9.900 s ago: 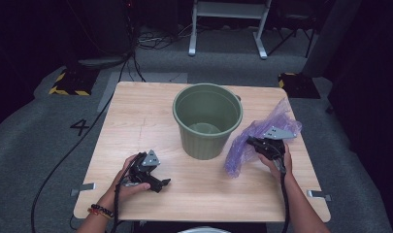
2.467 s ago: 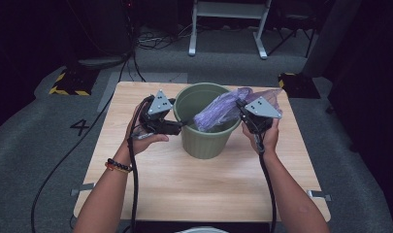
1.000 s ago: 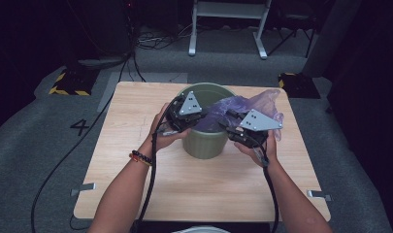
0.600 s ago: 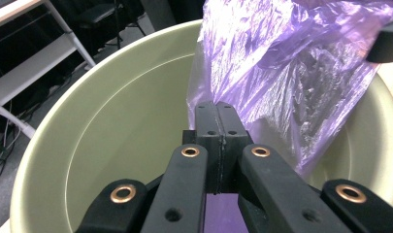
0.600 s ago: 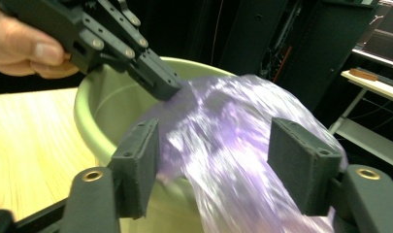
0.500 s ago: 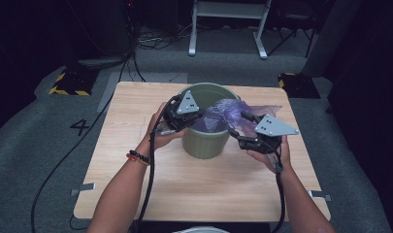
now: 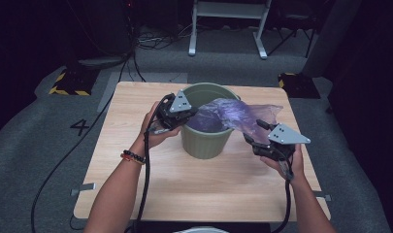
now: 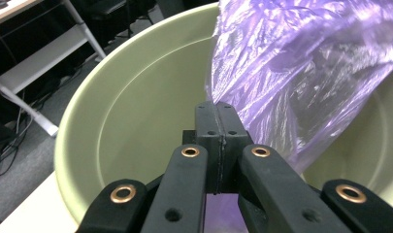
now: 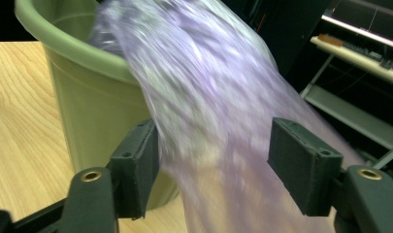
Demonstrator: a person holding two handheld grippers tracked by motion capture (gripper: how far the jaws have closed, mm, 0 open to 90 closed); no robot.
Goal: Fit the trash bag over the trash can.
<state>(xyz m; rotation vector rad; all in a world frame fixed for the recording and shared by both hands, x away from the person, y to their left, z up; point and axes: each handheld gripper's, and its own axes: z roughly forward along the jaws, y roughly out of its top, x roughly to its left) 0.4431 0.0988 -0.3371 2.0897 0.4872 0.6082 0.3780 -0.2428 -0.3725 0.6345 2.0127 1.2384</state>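
A green plastic bucket (image 7: 206, 141) stands mid-table. A thin purple plastic bag (image 7: 237, 116) hangs partly inside it and drapes over its right rim. My left gripper (image 7: 187, 116) sits at the bucket's left rim, shut on an edge of the bag (image 8: 305, 73); the closed jaw tips (image 8: 217, 111) pinch the film above the bucket's inside wall (image 8: 136, 97). My right gripper (image 7: 255, 132) hovers right of the bucket, open. Its jaws have just been closing slightly. The bag (image 9: 208, 107) streams between them (image 9: 213, 145) and neither pad presses it, with the bucket's wall (image 9: 87, 97) to the left.
The wooden table (image 7: 136, 160) has bare room in front of and on both sides of the bucket. Behind it on the grey floor stand a white metal frame (image 7: 228, 29), cables, and black-and-yellow blocks (image 7: 68, 82).
My right gripper has moved right and down, away from the bucket's rim, and its jaws stand wider than a second ago. The bag now trails out over the right rim. The left gripper has stayed put.
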